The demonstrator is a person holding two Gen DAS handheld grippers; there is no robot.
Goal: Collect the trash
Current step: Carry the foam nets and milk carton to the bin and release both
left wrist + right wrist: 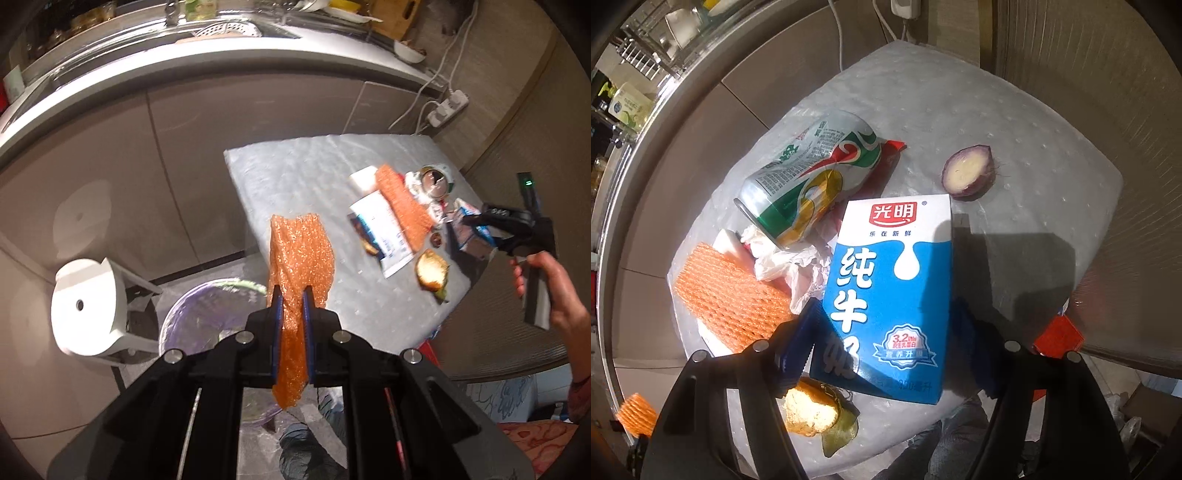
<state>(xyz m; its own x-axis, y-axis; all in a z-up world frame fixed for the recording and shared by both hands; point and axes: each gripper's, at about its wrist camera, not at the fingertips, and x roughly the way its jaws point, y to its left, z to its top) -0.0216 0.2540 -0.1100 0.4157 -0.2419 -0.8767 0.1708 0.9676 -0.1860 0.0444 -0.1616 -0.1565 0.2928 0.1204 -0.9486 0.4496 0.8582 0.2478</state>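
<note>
Bubble-wrap-covered table (1015, 122) — kitchen counter (155, 79) behind, bin (195, 314) below.

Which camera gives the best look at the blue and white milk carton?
The right wrist view. There the milk carton fills the middle of the picture, label readable, standing between the open fingers of the right gripper. In the left wrist view, the carton is small, far off and partly hidden behind that gripper.
</note>
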